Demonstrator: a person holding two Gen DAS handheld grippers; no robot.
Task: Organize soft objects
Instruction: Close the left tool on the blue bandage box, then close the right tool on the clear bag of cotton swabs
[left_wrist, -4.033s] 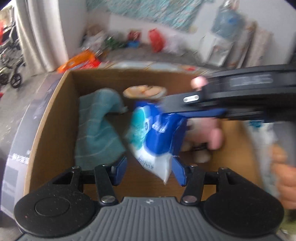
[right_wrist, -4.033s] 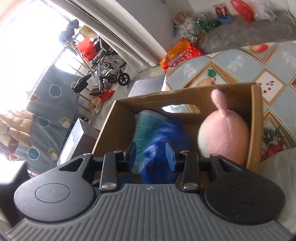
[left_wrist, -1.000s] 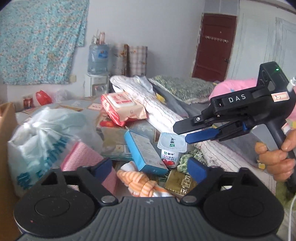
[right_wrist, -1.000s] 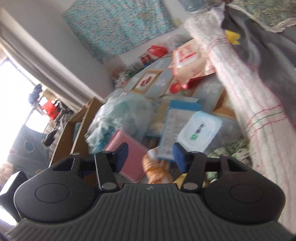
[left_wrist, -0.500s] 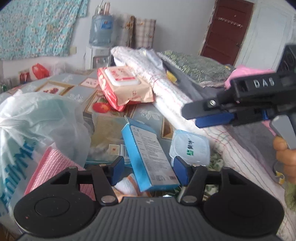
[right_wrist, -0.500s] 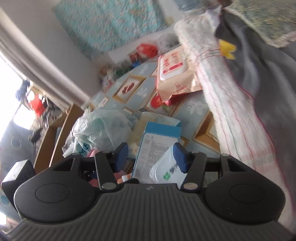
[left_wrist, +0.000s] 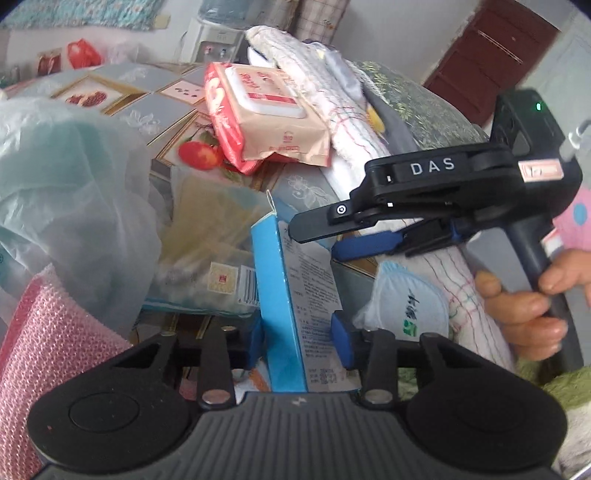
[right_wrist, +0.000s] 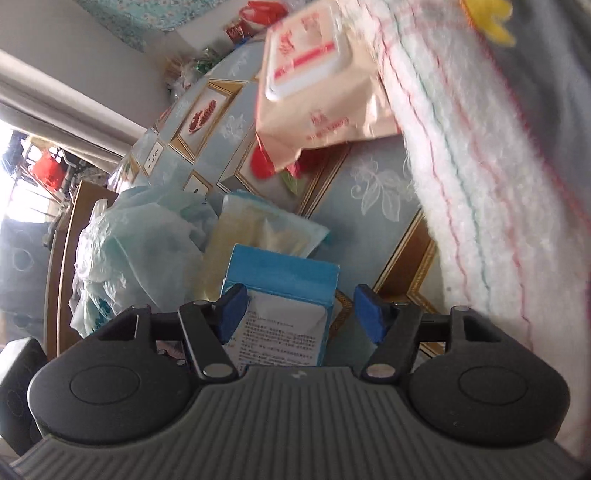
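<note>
A blue carton (left_wrist: 295, 295) stands on edge among the clutter on the patterned mat. My left gripper (left_wrist: 298, 339) straddles its near end, and its closing jaws have both blue pads against the carton's sides. The right gripper (left_wrist: 314, 240), held by a person's hand (left_wrist: 524, 306), hovers just above the carton's far end. In the right wrist view that gripper (right_wrist: 301, 314) is opening over the carton (right_wrist: 280, 273), its right pad well off it. A pink wet-wipes pack (left_wrist: 266, 110) lies beyond, leaning on a white knitted blanket (left_wrist: 332, 92).
A white plastic bag (left_wrist: 66, 184) and a pink bubbly sheet (left_wrist: 55, 332) crowd the left. A yellowish packet (left_wrist: 210, 236) lies behind the carton, a round white-lidded pack (left_wrist: 406, 306) to its right. The cardboard box's edge (right_wrist: 62, 258) shows far left.
Both grippers have come down closer to the blue carton. The left jaws narrowed from wide apart to touching its sides. The right jaws spread wider.
</note>
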